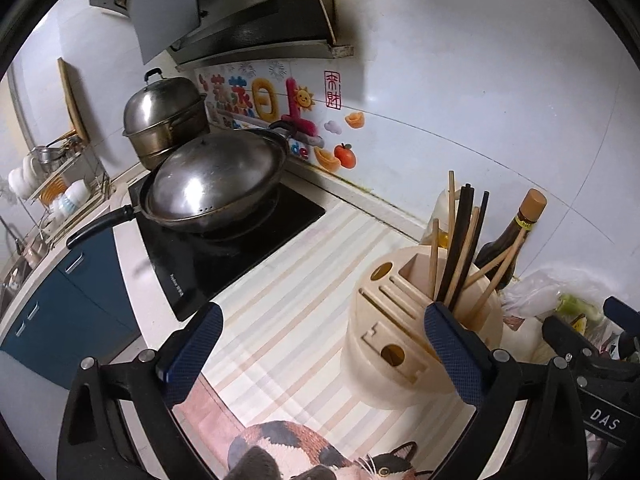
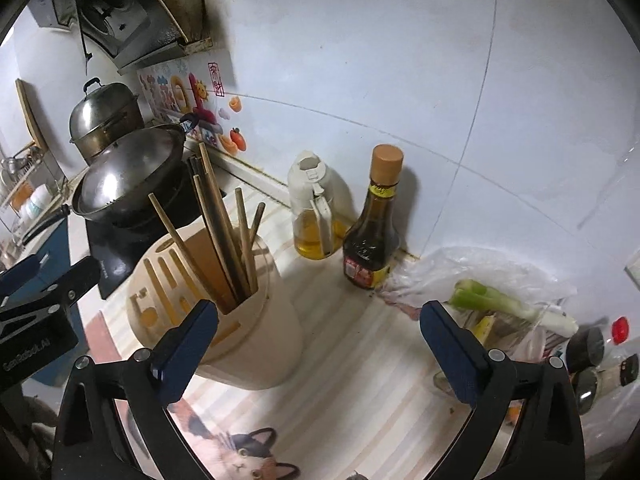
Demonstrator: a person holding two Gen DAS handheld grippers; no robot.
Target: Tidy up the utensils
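Glossy white wall tiles [image 2: 360,60] back a kitchen counter laid with a striped mat [image 1: 280,280] of pale cream and tan bands, printed with a calico cat at its near edge. On the mat stands a round, cream plastic utensil holder [image 1: 384,344], its sloped top cut with narrow knife slots and two round holes, with a deep pocket at its far side. Chopsticks [image 1: 460,248] stand tilted in that pocket, thin straight sticks of light wood and black lacquer, fanning toward twelve and two o'clock. Seen from the left wrist, the holder sits at about four o'clock, and the left gripper [image 1: 324,352] has its jaws spread wide with nothing between its blue, dimpled pads; the right-hand pad overlaps the holder's rim in view. Seen from the right wrist, the right gripper [image 2: 320,344] is likewise spread wide and empty, the holder at about nine o'clock behind its left pad. At twelve o'clock stand a clear oil dispenser [image 2: 316,216] and a dark glass sauce bottle [image 2: 374,224] with a tan cap. A domed steel wok lid [image 1: 216,184] gleams on the black cooktop.
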